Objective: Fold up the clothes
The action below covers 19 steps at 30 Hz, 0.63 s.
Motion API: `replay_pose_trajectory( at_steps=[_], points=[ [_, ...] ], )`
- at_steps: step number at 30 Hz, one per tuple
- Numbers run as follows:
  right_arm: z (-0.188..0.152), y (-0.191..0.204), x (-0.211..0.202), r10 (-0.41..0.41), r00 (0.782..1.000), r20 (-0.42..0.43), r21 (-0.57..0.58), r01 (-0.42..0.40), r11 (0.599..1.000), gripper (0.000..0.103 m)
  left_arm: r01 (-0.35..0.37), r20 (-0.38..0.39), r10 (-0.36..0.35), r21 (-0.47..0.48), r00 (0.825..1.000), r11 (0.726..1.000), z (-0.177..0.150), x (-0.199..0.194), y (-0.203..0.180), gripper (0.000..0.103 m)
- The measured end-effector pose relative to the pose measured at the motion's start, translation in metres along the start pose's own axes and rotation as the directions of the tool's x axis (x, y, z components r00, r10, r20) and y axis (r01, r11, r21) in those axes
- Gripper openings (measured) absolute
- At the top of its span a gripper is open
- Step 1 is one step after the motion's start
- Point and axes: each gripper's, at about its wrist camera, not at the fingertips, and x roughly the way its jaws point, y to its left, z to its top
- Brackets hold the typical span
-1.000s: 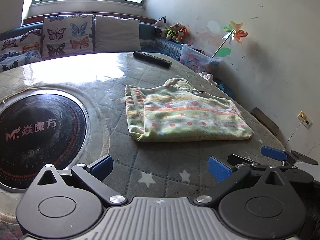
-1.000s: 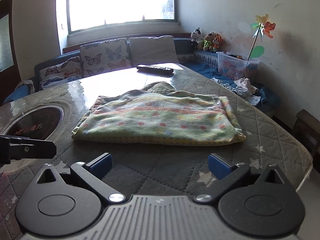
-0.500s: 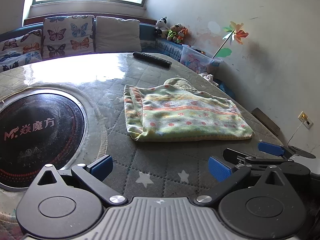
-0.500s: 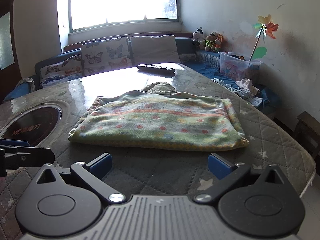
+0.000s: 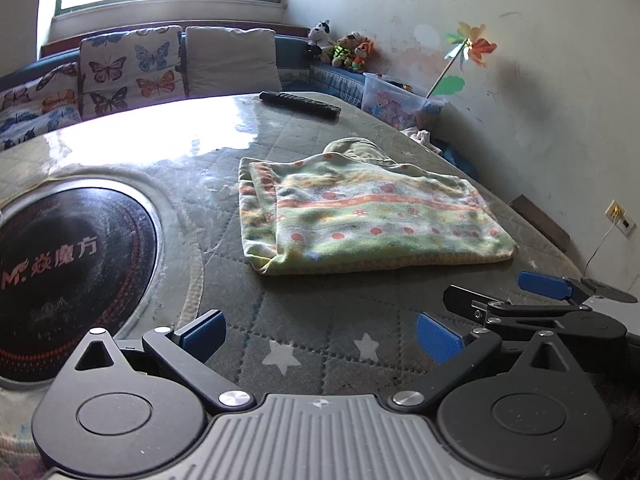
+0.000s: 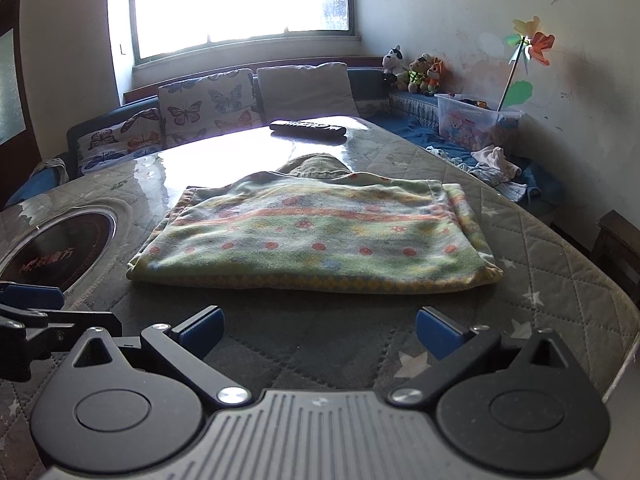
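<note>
Small room, window (image 6: 240, 0) top centre, blown out by daylight. Bench along the far wall with butterfly cushions (image 6: 208, 110) and a plain cushion (image 6: 306, 90). Plush toys (image 6: 416, 70) sit in the upper right corner, with a pinwheel (image 6: 530, 42) against the right wall and a clear bin (image 6: 472, 120) below it.

Table (image 6: 320, 340) fills the lower two thirds of both views, covered in a quilted grey cloth with star prints. Round black cooktop (image 5: 60, 272) is inset at mid-left of the left wrist view, with lettering on it. Remote (image 6: 308, 129) lies at the far side of the table, above centre.

Garment (image 6: 316, 240) is folded into a flat rectangle, green/yellow with orange stripes and dots. It lies centre frame in the right wrist view and right of centre in the left wrist view. A khaki bit (image 6: 316, 164) pokes out from its far edge.

Left gripper (image 5: 320, 332) is at bottom centre of its own view, jaws spread wide, nothing between them, over bare cloth, clear of the garment's near edge. Right gripper (image 6: 318, 330) is likewise wide apart and empty, just short of the garment's near edge. Each gripper's fingers show at the side edge of the other's view, so the two sit side by side.
</note>
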Motion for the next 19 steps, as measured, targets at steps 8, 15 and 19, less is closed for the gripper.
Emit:
replay_pose_trajectory(
  at_steps=[8, 15, 19],
  points=[
    [0.001, 0.000, 0.008, -0.023, 1.000, -0.014, 0.013, 0.024, 1.000, 0.103, 0.000, -0.014, 0.000, 0.026, 1.000, 1.000, 0.004, 0.007, -0.002, 0.103],
    [0.000, -0.001, 0.012, -0.029, 0.999, -0.025, 0.023, 0.030, 0.999, 0.103, -0.004, -0.020, 0.005, 0.041, 1.000, 0.999, 0.005, 0.010, -0.004, 0.103],
    [0.000, 0.000, 0.012, -0.027, 0.999, -0.028, 0.022, 0.027, 0.999, 0.103, -0.008, -0.018, 0.009, 0.053, 1.000, 0.999, 0.004, 0.010, -0.006, 0.103]
  ],
)
